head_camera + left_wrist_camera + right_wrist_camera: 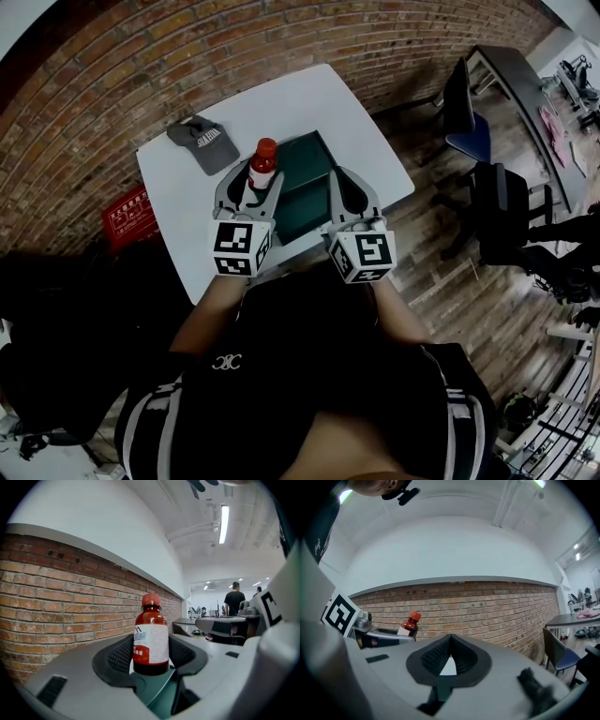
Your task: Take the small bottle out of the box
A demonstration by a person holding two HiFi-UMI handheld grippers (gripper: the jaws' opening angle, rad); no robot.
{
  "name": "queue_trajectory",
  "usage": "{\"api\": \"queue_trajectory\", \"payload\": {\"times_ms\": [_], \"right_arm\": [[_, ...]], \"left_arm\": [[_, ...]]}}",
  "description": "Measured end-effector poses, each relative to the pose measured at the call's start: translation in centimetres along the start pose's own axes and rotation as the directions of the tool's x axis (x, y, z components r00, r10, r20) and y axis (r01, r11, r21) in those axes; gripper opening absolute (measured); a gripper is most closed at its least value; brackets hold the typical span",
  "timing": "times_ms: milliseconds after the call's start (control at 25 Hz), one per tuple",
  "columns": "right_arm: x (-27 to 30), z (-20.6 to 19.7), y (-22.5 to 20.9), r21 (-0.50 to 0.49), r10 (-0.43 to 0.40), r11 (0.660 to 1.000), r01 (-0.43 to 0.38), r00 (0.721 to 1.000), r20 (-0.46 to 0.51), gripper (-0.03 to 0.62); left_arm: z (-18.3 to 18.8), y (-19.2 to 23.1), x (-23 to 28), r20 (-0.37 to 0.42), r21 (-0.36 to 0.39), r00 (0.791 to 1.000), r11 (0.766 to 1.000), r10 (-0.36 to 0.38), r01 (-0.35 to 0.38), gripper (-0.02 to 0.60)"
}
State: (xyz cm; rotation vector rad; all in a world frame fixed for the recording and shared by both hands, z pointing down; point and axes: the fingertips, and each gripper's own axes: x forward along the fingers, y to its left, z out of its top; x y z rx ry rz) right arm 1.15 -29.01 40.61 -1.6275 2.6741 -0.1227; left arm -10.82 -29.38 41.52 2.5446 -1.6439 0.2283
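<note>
Both held level: left tongs (151,645) grip the small bottle (151,637) upright, right tongs (450,637) closed, empty

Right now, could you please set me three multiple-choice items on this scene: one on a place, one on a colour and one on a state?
1. Where does the grey baseball cap lie?
A. on the white table
B. on the floor
C. hanging on the wall

2. What colour is the screw top of the small bottle?
A. white
B. blue
C. red

3. What state is the left gripper in?
A. open and empty
B. shut on the small bottle
C. shut on the baseball cap

Answers:
1 A, as the head view shows it near the tabletop's far left corner.
2 C, as it shows red in every view.
3 B, as the left gripper view shows its pads against both sides of the bottle.
</note>
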Motion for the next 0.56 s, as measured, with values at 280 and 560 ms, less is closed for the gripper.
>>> {"api": "queue_trajectory", "payload": {"times_ms": [280, 560], "right_arm": [[-0.34, -0.33, 0.4, 0.008, 0.006, 1.0, -0.006, 1.0, -0.007, 0.029], [-0.99, -0.58, 0.77, 0.008, 0.01, 1.0, -0.01, 1.0, -0.008, 0.029]], "left_arm": [[-0.28, -0.15, -0.6, -0.002, 0.0, 1.0, 1.0, 0.007, -0.007, 0.229], [-0.55, -0.43, -1.12, -0.001, -0.004, 1.0, 1.0, 0.005, -0.005, 0.229]]}}
